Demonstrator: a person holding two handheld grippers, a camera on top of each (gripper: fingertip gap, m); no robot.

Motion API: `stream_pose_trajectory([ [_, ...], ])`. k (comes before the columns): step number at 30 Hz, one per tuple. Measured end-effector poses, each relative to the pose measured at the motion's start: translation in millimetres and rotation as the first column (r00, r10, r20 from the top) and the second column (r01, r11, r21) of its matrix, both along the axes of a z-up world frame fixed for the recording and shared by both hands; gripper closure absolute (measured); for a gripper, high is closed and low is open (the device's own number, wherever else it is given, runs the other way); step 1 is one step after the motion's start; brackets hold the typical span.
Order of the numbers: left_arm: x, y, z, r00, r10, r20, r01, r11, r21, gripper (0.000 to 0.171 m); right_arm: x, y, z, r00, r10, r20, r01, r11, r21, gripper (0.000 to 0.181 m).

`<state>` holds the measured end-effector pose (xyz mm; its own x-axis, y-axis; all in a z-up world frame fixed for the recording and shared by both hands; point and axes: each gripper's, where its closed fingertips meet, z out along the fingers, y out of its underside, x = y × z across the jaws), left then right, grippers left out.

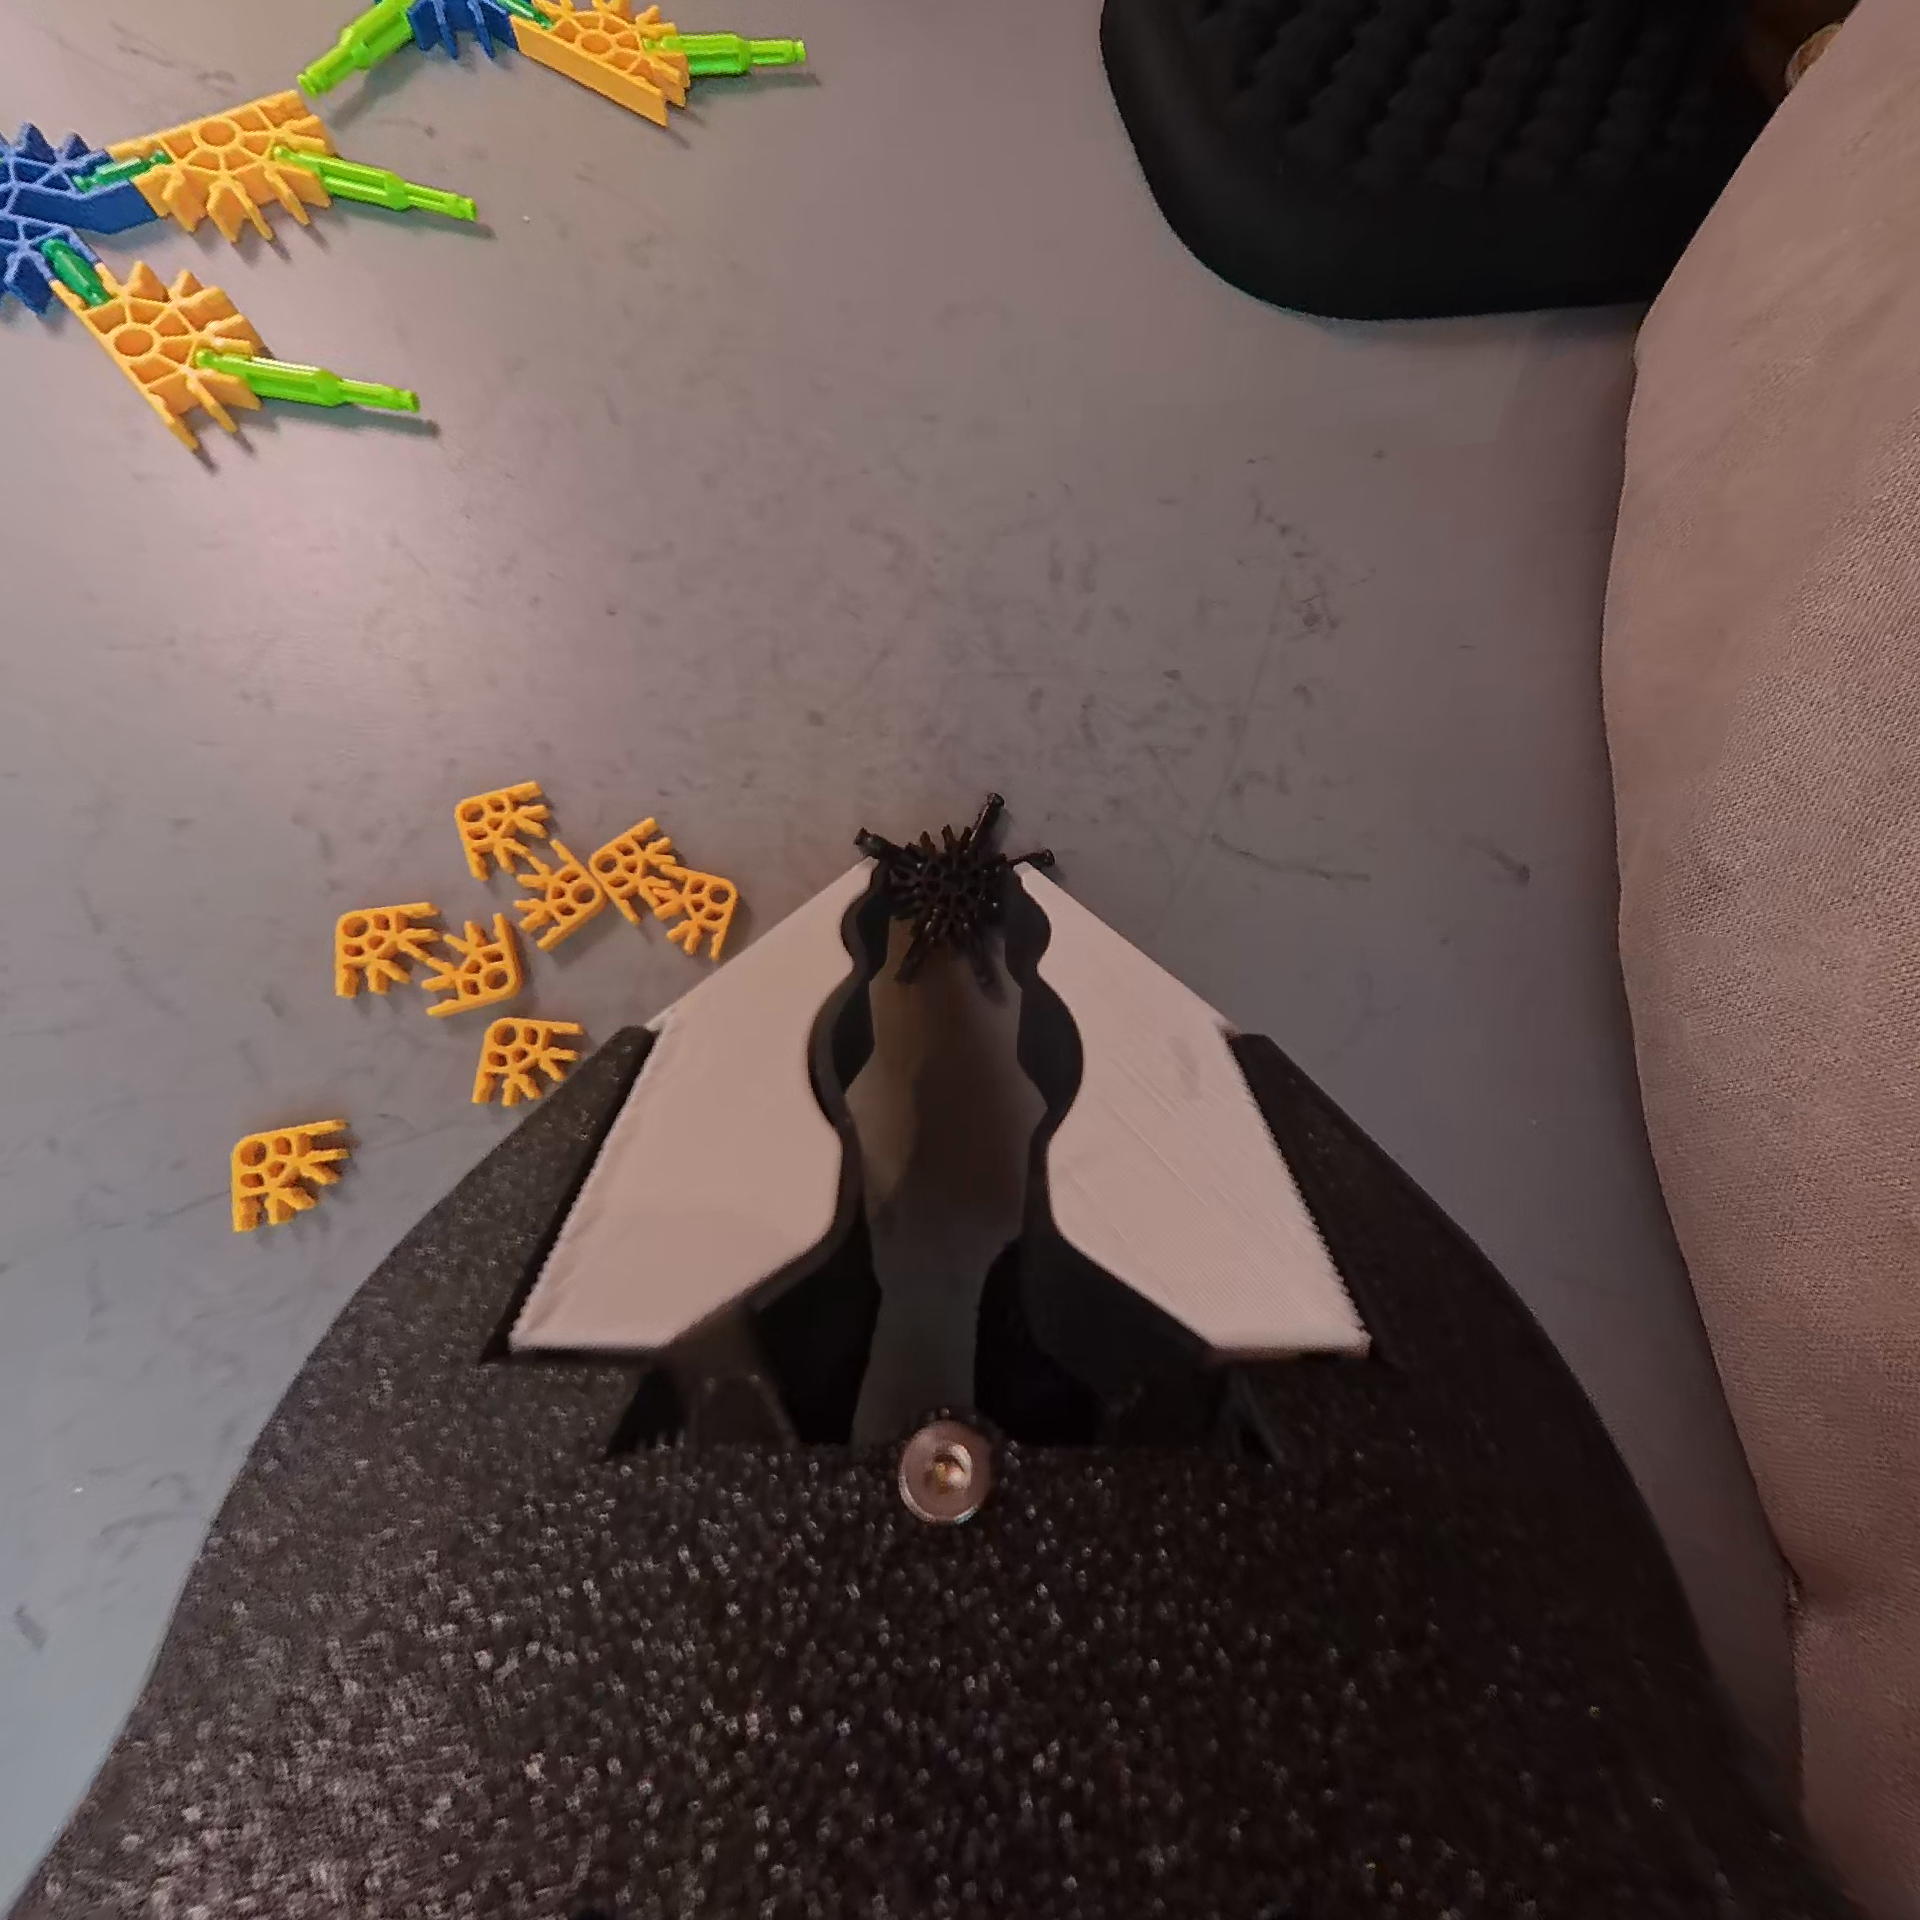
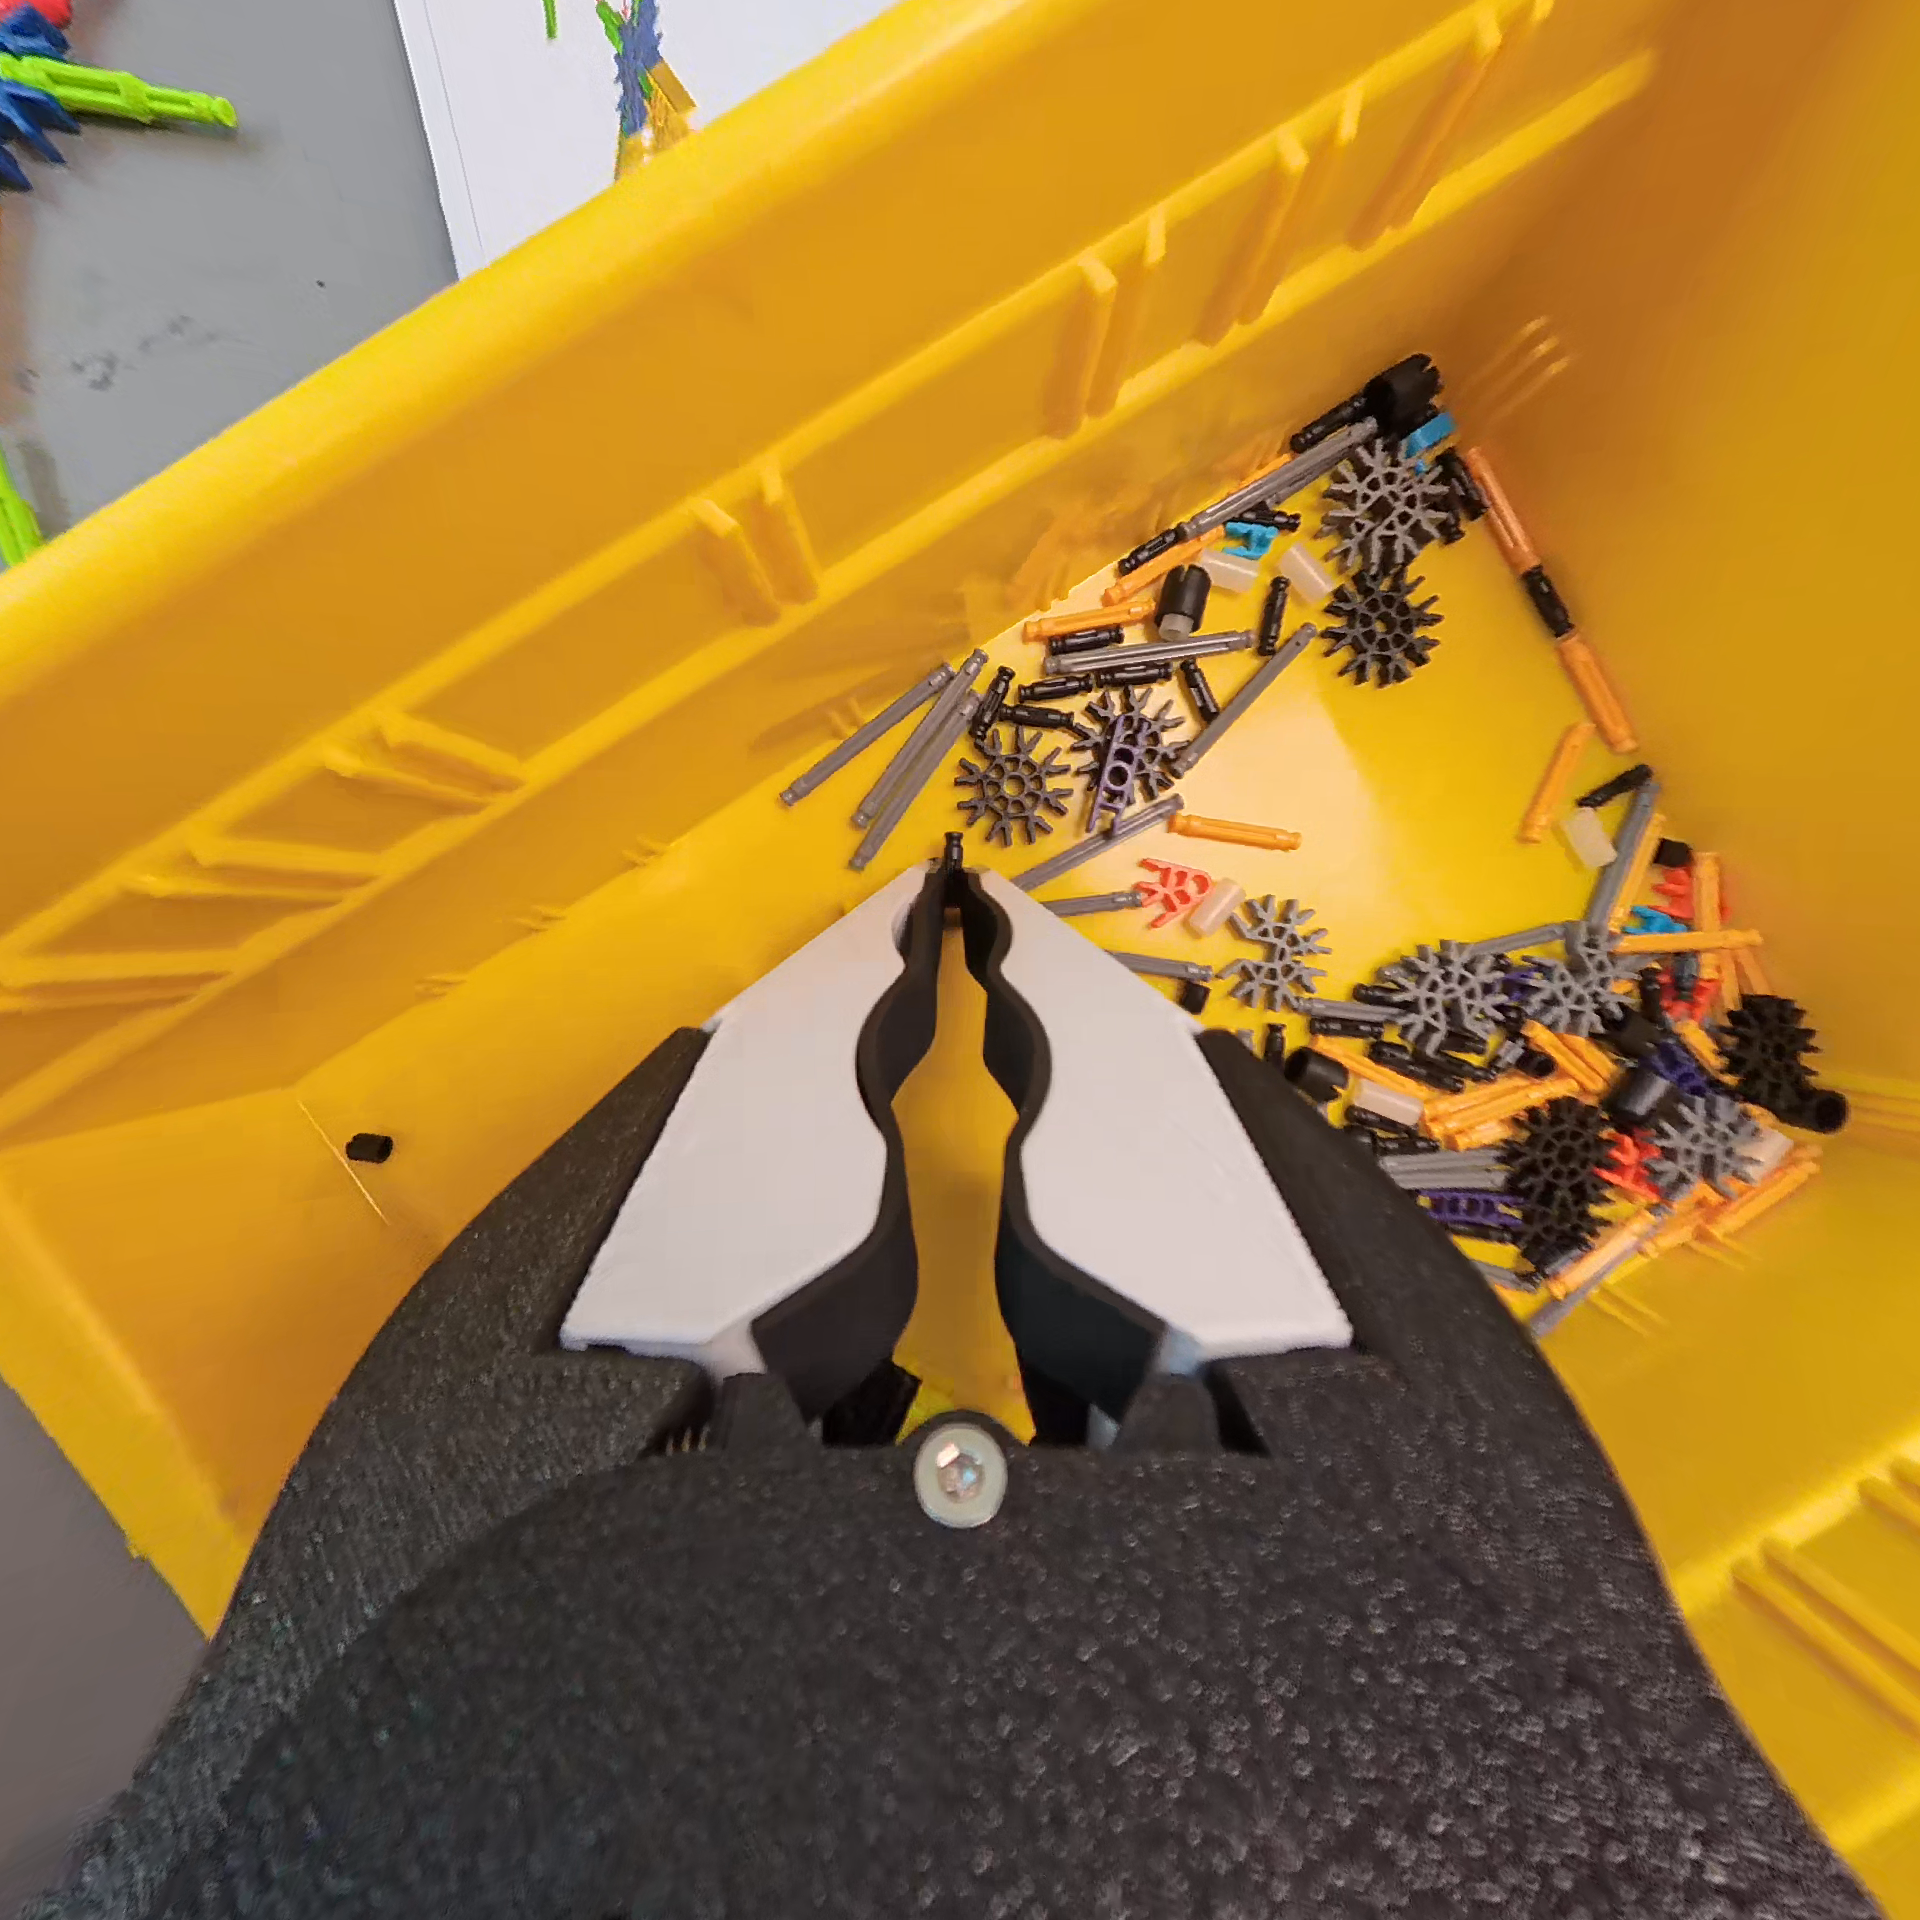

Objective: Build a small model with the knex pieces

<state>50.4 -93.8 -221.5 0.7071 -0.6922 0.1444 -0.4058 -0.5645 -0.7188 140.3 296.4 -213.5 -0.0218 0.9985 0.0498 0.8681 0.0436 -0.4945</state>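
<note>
- The left gripper is almost closed on a black spiky wheel piece. Short black rods stick out of the wheel like little legs.
- It holds this piece up just above the grey tabletop, which looks smooth with faint scuffs.
- Just beside it on the left lie loose orange corner pieces, flat with holes and little teeth.
- Farther off sit built-up parts: orange half-round pieces joined to blue spiky pieces with shiny green rods.
- A bumpy black pad lies at the far side, and a soft beige cushion is on the right.
- The right gripper is closed tight on a thin black rod; only the rod's tip pokes out.
- It is inside a big yellow plastic bin with ribbed walls.
- On the bin floor is a pile of small parts: grey and black spiky wheels, grey rods, orange rods, and a few red, blue and white bits.
- So some parts are already joined on the tabletop, many loose ones remain, and each gripper has one piece.
</note>
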Motion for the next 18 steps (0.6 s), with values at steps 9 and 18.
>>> stream_pose_trajectory([
  [9,0.3,1.2,0.5,0.996,-0.083,-0.016,0.083,0.995,0.054,0.146,-4.2,-178.9,145.7,0.882,0.244,-0.404,-0.205,0.969,0.137,0.181],
  [18,9.4,-8.2,0.5,0.981,-0.195,-0.009,0.195,0.978,0.079,0.151,-62.4,-369.5,23.3,0.843,0.466,-0.269,-0.503,0.86,-0.086,0.18],
])
